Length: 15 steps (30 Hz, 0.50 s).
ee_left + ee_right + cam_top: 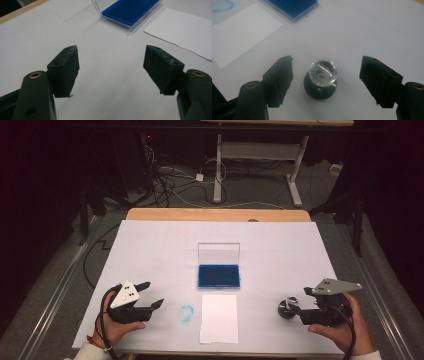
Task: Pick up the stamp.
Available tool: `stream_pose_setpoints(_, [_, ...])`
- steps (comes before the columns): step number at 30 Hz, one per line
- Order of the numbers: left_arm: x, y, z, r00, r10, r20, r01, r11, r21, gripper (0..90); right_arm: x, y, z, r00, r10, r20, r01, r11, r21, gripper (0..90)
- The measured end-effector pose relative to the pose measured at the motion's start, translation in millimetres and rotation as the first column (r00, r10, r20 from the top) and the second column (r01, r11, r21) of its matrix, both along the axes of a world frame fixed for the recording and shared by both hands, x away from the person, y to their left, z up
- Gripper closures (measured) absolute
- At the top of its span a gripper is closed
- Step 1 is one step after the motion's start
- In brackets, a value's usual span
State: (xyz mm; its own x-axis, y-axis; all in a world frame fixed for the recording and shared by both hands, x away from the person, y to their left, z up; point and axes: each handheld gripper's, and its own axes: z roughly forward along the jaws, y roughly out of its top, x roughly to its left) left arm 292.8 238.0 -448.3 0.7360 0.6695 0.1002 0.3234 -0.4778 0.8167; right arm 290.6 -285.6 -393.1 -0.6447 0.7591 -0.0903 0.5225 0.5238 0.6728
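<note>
The work in hand appears to be stamping: a stamp with a clear faceted knob [322, 72] on a dark round base is standing upright on the white-covered worktop [150, 245], at the person's right. The right gripper [325, 80] is sitting around it, fingers [279, 77] wide apart, one on each side of the knob and not touching it. In the high view the same stamp [287, 308] is standing just ahead of the right gripper [300, 312].

The ink pad [218, 275], blue, is lying open in the middle of the worktop with its clear lid [218, 253] standing upright behind it. A blank sheet of paper [219, 318] is lying just in front of the pad, toward the person. No print is showing on it. A faint blue smudge [186, 314] is marking the worktop cover beside the paper's left edge.

The left gripper [150, 297] is resting at the near left, well apart from the stamp, fingers [65, 68] spread and holding nothing; in its own view the pad [131, 10] and the paper [185, 30] are lying ahead.

Judgement: the job is at its start. Pad is open and paper is laid out; grasping the stamp is only being lined up. Left to do, as I read it: closing on the knob, inking on the pad, pressing onto the paper, setting the stamp down.
</note>
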Motion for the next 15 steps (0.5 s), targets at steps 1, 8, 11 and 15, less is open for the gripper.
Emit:
stream_pose_setpoints(1, [0.3,-0.2,-0.3,1.0000,0.001,0.000,-0.001,1.0000,0.003,28.0,7.7,2.1,-6.6,0.9996,-0.002,-0.027,0.002,1.000,-0.016,27.8])
stream_pose_setpoints(8, [3.0,-1.4,-4.0,0.9999,-0.002,-0.015,0.003,0.9995,0.032,27.9,18.3,2.1,-19.4,0.9965,0.002,-0.084,-0.004,1.000,-0.028,33.9])
stream_pose_setpoints(11, [3.8,-2.5,-5.5,0.9996,-0.010,-0.025,0.011,0.9992,0.039,27.8,20.8,2.0,-23.0,0.9948,0.019,-0.100,-0.022,0.999,-0.034,39.1])
stream_pose_setpoints(15, [3.7,-2.9,-5.7,0.9996,-0.011,-0.026,0.012,0.9990,0.043,26.5,21.8,3.5,-25.3,0.9938,0.034,-0.105,-0.038,0.999,-0.032,46.1])
